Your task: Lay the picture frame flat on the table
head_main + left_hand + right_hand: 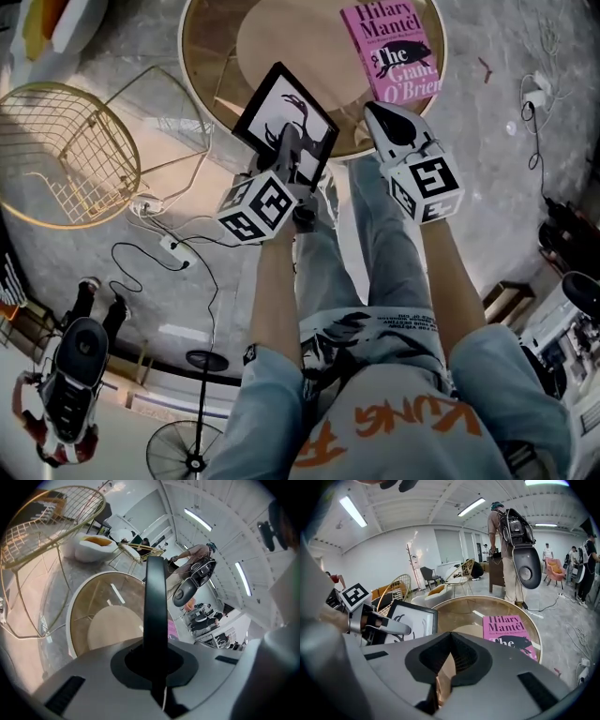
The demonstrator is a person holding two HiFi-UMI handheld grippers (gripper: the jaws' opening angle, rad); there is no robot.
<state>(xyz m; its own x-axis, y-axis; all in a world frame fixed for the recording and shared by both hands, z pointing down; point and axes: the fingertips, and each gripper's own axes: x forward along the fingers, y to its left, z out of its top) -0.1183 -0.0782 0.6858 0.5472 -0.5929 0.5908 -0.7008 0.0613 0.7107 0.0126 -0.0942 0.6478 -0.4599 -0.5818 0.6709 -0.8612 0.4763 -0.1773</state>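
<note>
The picture frame (281, 105), black-edged with a black-and-white print, hangs tilted over the near rim of the round glass table (192, 70). My left gripper (289, 142) is shut on its lower edge. In the left gripper view the frame (155, 597) stands edge-on between the jaws of the left gripper (155, 660). My right gripper (373, 112) hovers to the right of the frame, apart from it, jaws together and empty. From the right gripper (450, 639) I see the frame (410, 620) at left with a left finger (391, 627) across it.
A pink book (394, 52) lies on the table's right side, also book (508, 630). A gold wire chair (66, 150) stands left of the table. Cables and a power strip (173, 248) lie on the floor. A person with a backpack rig (511, 541) stands beyond the table.
</note>
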